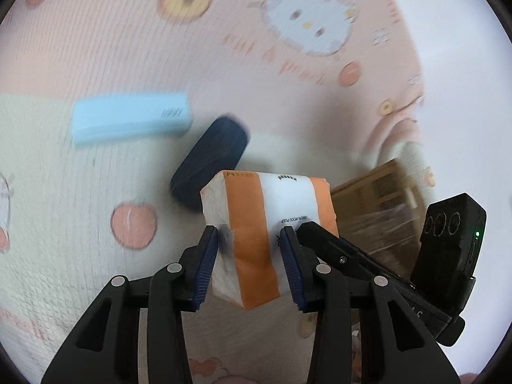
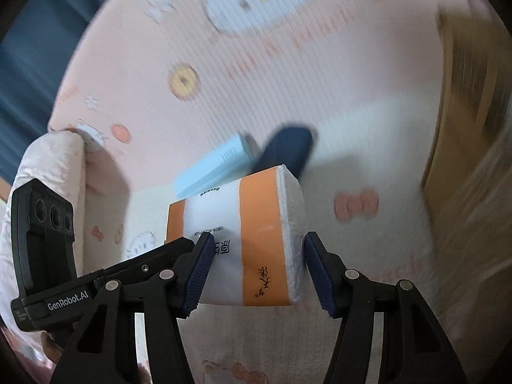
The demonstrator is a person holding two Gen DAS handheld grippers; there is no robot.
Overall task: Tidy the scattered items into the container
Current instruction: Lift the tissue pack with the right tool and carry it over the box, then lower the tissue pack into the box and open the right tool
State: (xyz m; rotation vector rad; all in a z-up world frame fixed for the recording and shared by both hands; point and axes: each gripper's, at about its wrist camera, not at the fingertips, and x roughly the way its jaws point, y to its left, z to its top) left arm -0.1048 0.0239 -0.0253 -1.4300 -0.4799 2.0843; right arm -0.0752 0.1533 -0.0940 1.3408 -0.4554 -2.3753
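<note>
A tissue pack (image 1: pixel 256 204) with orange and white stripes hangs in the air above the bed. My left gripper (image 1: pixel 249 233) is shut on its near end, both blue pads pressing the wrapper. In the right wrist view my right gripper (image 2: pixel 257 240) is shut on the same tissue pack (image 2: pixel 256 211) from the other side. A finger (image 1: pixel 323 236) of the right gripper lies against the pack beside my left one. A light blue box (image 1: pixel 128 121) and a dark navy case (image 1: pixel 211 160) lie on the bedspread beyond the pack. The wooden container (image 1: pixel 377 204) stands to the right.
The pink and cream bedspread (image 1: pixel 112 48) with cartoon cats and fruit covers the whole surface. In the right wrist view the wooden container (image 2: pixel 464 96) fills the right edge, and a pillow (image 2: pixel 51 172) lies at the left behind the left gripper's body.
</note>
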